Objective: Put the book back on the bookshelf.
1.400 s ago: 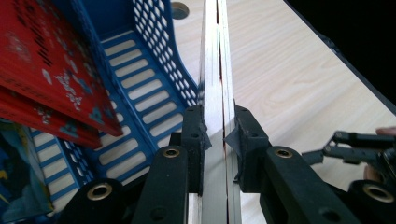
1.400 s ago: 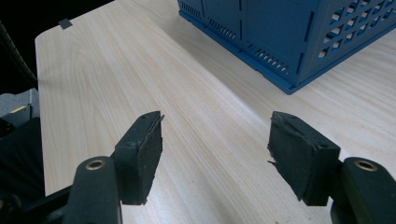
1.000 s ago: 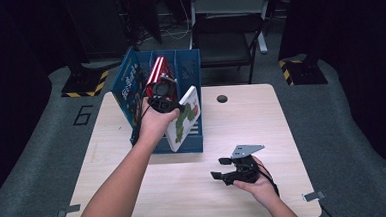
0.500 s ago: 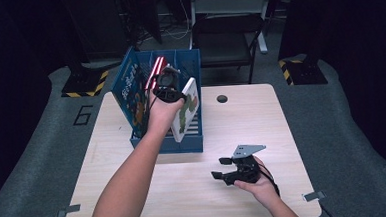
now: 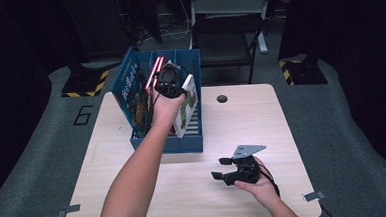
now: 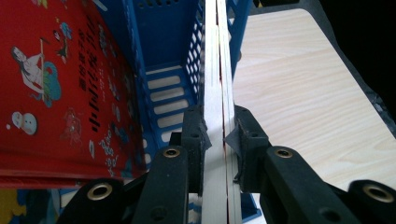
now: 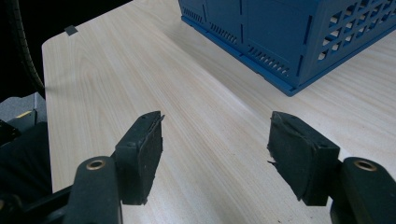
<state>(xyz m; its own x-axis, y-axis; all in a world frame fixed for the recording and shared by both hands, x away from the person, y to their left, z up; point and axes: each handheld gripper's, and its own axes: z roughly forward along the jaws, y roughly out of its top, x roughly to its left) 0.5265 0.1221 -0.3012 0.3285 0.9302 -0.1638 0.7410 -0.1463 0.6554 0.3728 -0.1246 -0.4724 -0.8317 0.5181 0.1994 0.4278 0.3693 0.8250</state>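
Note:
A blue plastic crate (image 5: pixel 190 141) stands at the table's back left, with a red book (image 5: pixel 155 73) (image 6: pixel 51 88) and a blue picture book (image 5: pixel 132 94) upright inside. My left gripper (image 5: pixel 172 92) (image 6: pixel 218 135) is shut on the edge of a thin white book (image 5: pixel 187 106) (image 6: pixel 215 70), held upright at the crate's right wall, over the crate. Near the table's front, my right gripper (image 5: pixel 223 168) (image 7: pixel 215 149) rests open with nothing between its jaws, pointing left along the wood.
The light wooden table (image 5: pixel 261 120) has a round cable hole (image 5: pixel 222 98) behind the crate's right side. A dark chair (image 5: pixel 225 41) stands beyond the far edge. Grey floor with a painted 6 (image 5: pixel 83 115) lies to the left.
My left hand has carried the white book away from me and a little to the right, from the crate's front toward its right side. The right gripper has stayed put.

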